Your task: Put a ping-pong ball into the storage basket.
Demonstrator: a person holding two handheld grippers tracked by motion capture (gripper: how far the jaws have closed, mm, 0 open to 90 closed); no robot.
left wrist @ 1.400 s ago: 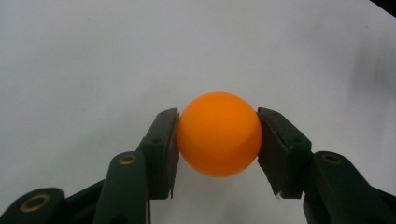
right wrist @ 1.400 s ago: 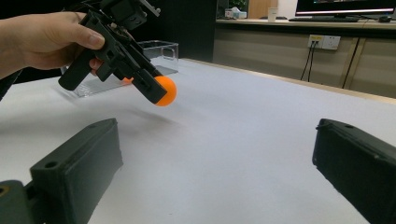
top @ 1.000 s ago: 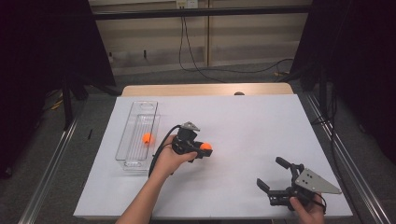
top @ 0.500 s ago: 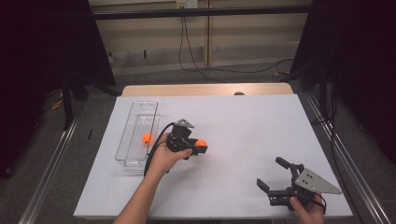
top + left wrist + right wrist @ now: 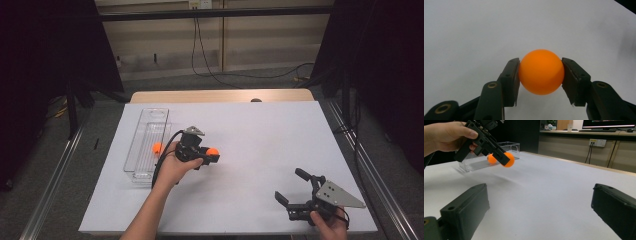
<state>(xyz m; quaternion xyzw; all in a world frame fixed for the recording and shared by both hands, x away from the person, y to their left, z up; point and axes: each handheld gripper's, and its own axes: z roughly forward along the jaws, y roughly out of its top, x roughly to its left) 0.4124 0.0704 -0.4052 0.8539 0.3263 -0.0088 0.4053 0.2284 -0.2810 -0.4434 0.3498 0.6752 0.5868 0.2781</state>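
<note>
The left claw [image 5: 541, 77] is clamped on an orange ball [image 5: 541, 72], one pad pressing each side at its widest part, which likely keeps the smooth sphere from slipping. In the high view this claw [image 5: 212, 153] holds the ball [image 5: 213, 151] above the white desk [image 5: 260, 135], just right of a clear tray [image 5: 145, 150] where a second orange ball [image 5: 157, 147] already lies; the carried one seems meant to join it. The right claw [image 5: 289, 186] rests well apart near the desk's front edge, its jaws spread with nothing between them.
</note>
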